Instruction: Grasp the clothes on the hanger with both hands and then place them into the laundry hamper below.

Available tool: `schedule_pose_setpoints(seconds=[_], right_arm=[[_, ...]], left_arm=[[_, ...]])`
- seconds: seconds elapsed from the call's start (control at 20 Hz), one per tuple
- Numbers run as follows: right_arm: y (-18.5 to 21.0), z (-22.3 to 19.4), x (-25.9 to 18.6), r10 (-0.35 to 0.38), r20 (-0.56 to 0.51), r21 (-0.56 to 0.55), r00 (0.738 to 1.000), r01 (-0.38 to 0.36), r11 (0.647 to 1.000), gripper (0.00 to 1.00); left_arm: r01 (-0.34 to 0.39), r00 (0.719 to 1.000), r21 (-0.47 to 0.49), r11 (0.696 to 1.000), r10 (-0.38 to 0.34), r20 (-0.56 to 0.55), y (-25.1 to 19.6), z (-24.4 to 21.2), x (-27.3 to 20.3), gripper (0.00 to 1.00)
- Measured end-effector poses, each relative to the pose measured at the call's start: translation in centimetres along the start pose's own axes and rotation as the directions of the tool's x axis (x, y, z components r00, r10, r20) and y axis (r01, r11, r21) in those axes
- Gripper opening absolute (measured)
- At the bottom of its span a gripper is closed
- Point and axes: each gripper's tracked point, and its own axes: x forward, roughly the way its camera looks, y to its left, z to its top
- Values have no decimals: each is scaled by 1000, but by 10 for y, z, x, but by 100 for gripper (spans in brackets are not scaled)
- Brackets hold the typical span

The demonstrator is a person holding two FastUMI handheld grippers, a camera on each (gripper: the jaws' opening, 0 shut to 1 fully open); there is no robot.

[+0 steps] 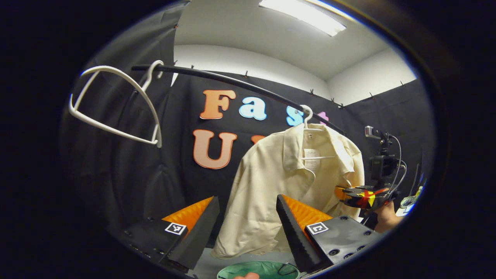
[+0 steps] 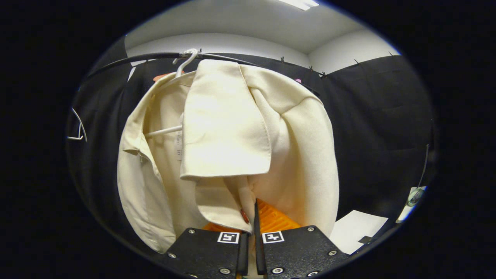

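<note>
In the left gripper view, my left gripper (image 1: 248, 217) stands with fingers wide apart, holding nothing; ahead and a little right of it the cream short-sleeved cloth shirt (image 1: 271, 186) hangs on a white plastic hanger (image 1: 308, 116) from the black curved rail (image 1: 232, 82). The green laundry hamper (image 1: 263, 270) sits just below. In the right gripper view, my right gripper (image 2: 252, 213) has its fingers together, pinching the shirt's front edge.

left gripper (image 1: 248, 223) jaws wide apart, short of cream shirt (image 1: 286, 186) hanging on white hanger (image 1: 308, 116) from black rail (image 1: 232, 82); right gripper (image 1: 362, 197) at shirt's edge; empty hanger (image 1: 116, 104) alongside; green hamper (image 1: 263, 270) below.
</note>
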Motion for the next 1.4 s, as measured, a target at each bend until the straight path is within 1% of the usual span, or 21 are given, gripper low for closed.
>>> schedule_pose_setpoints(seconds=[0.05,0.1,0.15,0.2,0.25,0.3,0.45,0.55,0.6,0.7,0.75,0.8,0.85,0.9,0.95,1.05,1.1,1.15,1.25,1.35,1.4], right_arm=[[1,8,-9,25,9,-7,1000,-25,1000,7],[2,15,-18,42,16,-19,999,-41,999,6],[1,22,-30,55,20,-27,998,-55,998,3],[3,30,-39,79,22,-24,997,-78,997,2],[5,36,-48,103,25,-12,994,-103,995,2],[5,41,-54,124,24,-3,992,-124,992,2],[-3,50,-65,142,13,-40,990,-142,989,2],[-3,51,-68,147,10,-54,989,-146,988,2],[-7,50,-67,137,5,-66,991,-136,989,2],[-8,50,-68,141,3,-49,990,-141,989,2],[-8,50,-68,142,0,-44,990,-142,989,2],[-10,49,-68,140,-5,-49,990,-140,989,2],[-11,48,-67,137,-8,-58,991,-137,989,2],[-11,48,-68,134,-9,-63,991,-135,989,2],[-10,47,-69,134,-9,-62,991,-134,989,2],[-8,46,-68,134,-9,-48,991,-135,990,2],[-9,46,-67,135,-12,-40,991,-135,990,2],[-8,45,-66,137,-14,-34,990,-138,990,2],[-6,45,-65,141,-12,-36,990,-142,989,2],[-7,47,-67,144,-9,-47,990,-145,988,3],[-7,46,-68,147,-9,-47,989,-147,988,3]], left_arm=[[44,999,-6,999,-44,-1,-18,-5,11,97],[88,996,-13,996,-88,1,-36,-12,22,100],[126,992,-16,992,-126,2,-55,-21,34,97],[146,989,-7,989,-146,8,-70,-28,47,97],[145,989,17,989,-145,17,-80,-37,63,100],[137,990,55,989,-139,28,-89,-45,77,97],[94,995,192,977,-99,15,-107,-84,115,97],[72,997,217,974,-75,4,-115,-107,133,98],[62,998,189,980,-64,7,-118,-116,141,95],[-3,1000,214,977,0,18,-109,-127,153,97],[-21,999,239,971,13,33,-106,-128,161,97],[-51,998,269,962,36,60,-98,-125,169,99],[-109,992,310,945,83,97,-85,-117,171,99],[-193,976,344,919,144,163,-68,-102,170,97],[-256,957,358,898,181,228,-57,-86,167,97],[-330,922,369,869,212,325,-44,-62,158,97],[-328,920,379,865,202,337,-44,-59,161,96],[-304,932,391,868,186,311,-45,-64,164,97],[-197,964,377,905,110,241,-61,-81,171,99],[-158,974,346,925,89,209,-70,-93,171,99],[-146,977,342,928,83,194,-74,-99,169,95]])
